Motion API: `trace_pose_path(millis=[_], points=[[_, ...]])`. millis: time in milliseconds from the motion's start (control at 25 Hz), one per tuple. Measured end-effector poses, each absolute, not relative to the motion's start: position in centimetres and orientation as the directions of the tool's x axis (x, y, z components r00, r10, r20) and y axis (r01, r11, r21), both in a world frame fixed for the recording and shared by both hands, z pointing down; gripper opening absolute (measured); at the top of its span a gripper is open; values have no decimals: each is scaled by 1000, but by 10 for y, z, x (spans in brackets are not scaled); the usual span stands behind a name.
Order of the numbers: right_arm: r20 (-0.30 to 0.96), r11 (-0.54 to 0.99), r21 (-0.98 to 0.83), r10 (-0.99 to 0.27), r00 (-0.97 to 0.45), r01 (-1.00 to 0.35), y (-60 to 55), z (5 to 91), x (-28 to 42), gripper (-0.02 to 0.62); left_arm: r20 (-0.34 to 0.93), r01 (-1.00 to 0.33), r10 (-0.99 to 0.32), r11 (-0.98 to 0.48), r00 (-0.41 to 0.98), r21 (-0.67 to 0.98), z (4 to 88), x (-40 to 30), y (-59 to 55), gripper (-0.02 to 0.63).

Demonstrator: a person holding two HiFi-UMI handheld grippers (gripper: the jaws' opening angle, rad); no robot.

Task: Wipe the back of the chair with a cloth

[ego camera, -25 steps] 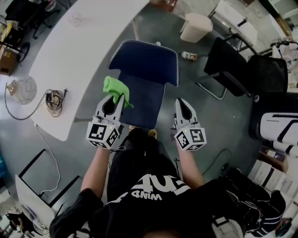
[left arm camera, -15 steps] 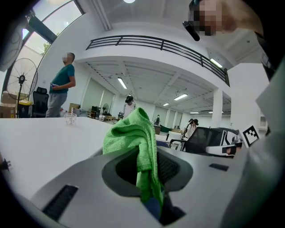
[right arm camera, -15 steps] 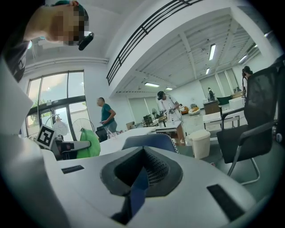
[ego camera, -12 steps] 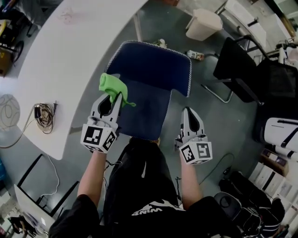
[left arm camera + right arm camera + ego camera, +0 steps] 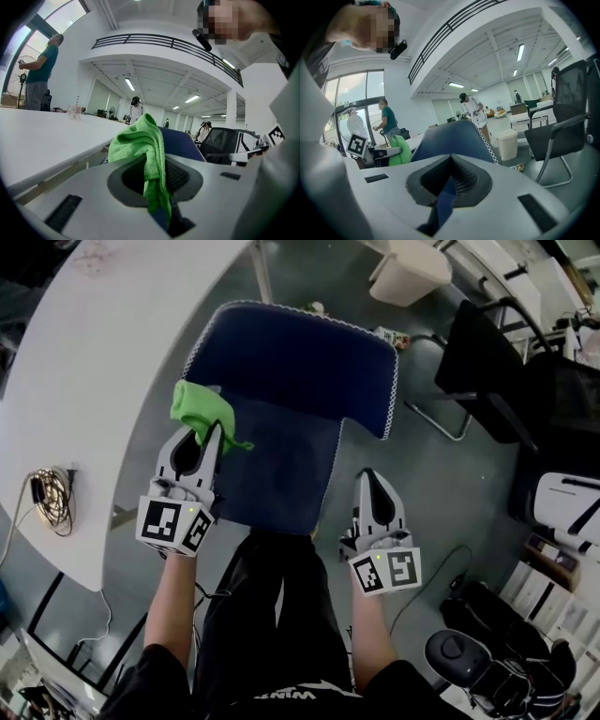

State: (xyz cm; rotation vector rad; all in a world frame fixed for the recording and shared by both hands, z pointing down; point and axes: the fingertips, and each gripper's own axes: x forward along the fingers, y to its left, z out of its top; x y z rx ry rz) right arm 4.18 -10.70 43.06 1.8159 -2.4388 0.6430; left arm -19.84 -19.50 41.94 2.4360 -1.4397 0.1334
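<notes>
A blue chair [image 5: 291, 362] with a white-stitched edge stands right in front of me, its narrower panel [image 5: 277, 474] nearest my legs. A green cloth [image 5: 200, 409] lies against the chair's left edge, and my left gripper [image 5: 208, 432] is shut on it. In the left gripper view the cloth [image 5: 140, 140] bunches up above the left gripper [image 5: 157, 178] and hangs down between its jaws, with the chair [image 5: 180, 143] behind. My right gripper [image 5: 367, 479] is shut and holds nothing, just off the chair's right side. The right gripper view shows the chair [image 5: 454, 138] ahead and the cloth [image 5: 399, 151] at the left.
A curved white table [image 5: 94, 381] runs along the left, with a cable bundle [image 5: 52, 488] on it. A white bin [image 5: 410, 268] and a small bottle [image 5: 389, 336] are beyond the chair. A black chair [image 5: 487, 362] stands to the right. People stand far off.
The head view has moved forward over the chair, which now looks larger. The left gripper keeps the cloth at the chair's left edge. The right gripper sits slightly lower, beside the chair.
</notes>
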Motion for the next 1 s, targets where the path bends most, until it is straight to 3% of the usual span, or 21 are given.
trace_pose_path(millis=[440, 1000], points=[[305, 206, -333, -900, -312, -920, -100, 448, 50, -6, 240, -898, -865, -427, 441, 109, 453, -219, -247, 69], [321, 173, -355, -900, -294, -919, -101, 452, 69, -6, 261, -885, -847, -458, 463, 84, 474, -187, -301, 69]])
